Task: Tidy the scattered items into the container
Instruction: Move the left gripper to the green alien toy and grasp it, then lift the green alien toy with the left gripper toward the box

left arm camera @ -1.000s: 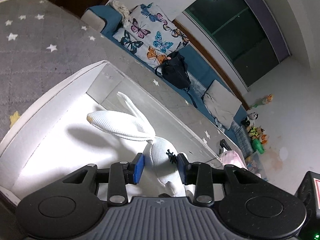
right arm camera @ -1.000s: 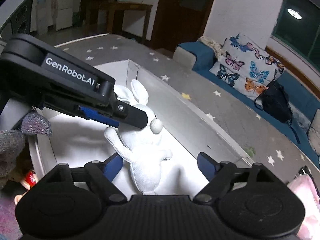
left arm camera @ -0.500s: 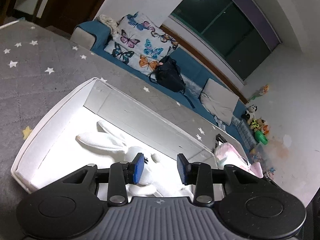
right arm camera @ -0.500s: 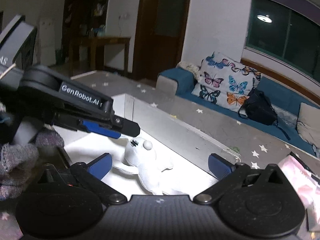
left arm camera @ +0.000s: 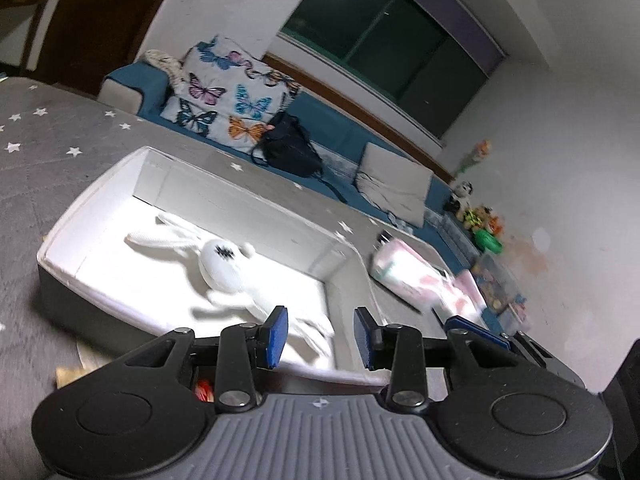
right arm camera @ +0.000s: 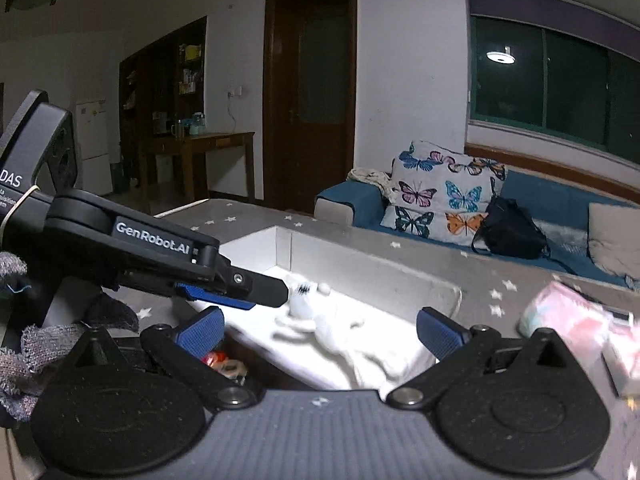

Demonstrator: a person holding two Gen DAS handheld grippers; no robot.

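Observation:
A white plush rabbit (left arm camera: 224, 268) lies flat inside the white open box (left arm camera: 100, 184) on the grey starred surface. It also shows in the right wrist view (right arm camera: 320, 320), inside the box (right arm camera: 360, 268). My left gripper (left arm camera: 320, 336) is open and empty, above the box's near rim, behind the rabbit's legs. My right gripper (right arm camera: 320, 334) is wide open and empty, near the box's near side. The left gripper's body (right arm camera: 160, 256) crosses the right wrist view at the left.
A pink and white soft package (left arm camera: 416, 276) lies right of the box, also in the right wrist view (right arm camera: 568, 316). A small red item (right arm camera: 212, 358) lies below the box's near rim. A blue sofa with butterfly cushions (left arm camera: 232, 92) and a black bag (left arm camera: 292, 152) stands behind.
My left gripper let go of the rabbit, which now lies in the box. Both grippers have pulled back and up from the box.

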